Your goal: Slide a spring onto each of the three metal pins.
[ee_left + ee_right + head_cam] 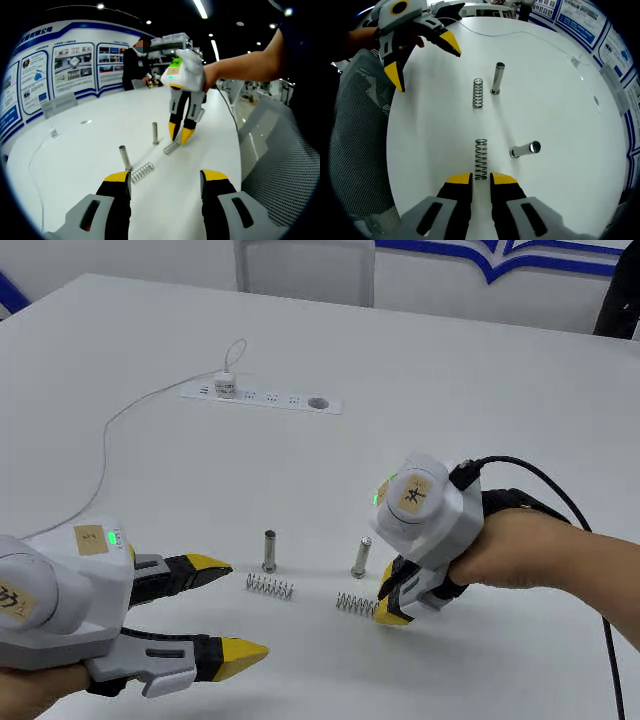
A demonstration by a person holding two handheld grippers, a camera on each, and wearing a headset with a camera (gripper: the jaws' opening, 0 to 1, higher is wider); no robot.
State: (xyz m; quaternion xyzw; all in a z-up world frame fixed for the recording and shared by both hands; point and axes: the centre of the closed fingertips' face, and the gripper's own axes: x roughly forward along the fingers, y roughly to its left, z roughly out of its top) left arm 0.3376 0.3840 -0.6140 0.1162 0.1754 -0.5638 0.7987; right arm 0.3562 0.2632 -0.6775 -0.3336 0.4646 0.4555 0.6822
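Two metal pins stand upright on the white table, one on the left and one on the right. A spring lies flat beside the left pin. A second spring lies near the right pin. My right gripper points down at this spring's near end, its jaws a narrow gap apart on either side of that end. My left gripper hovers wide open and holds nothing, short of the left spring.
A white power strip with a plug and a thin cable lies farther back on the table. A mesh chair back stands by the table edge. A person stands far behind.
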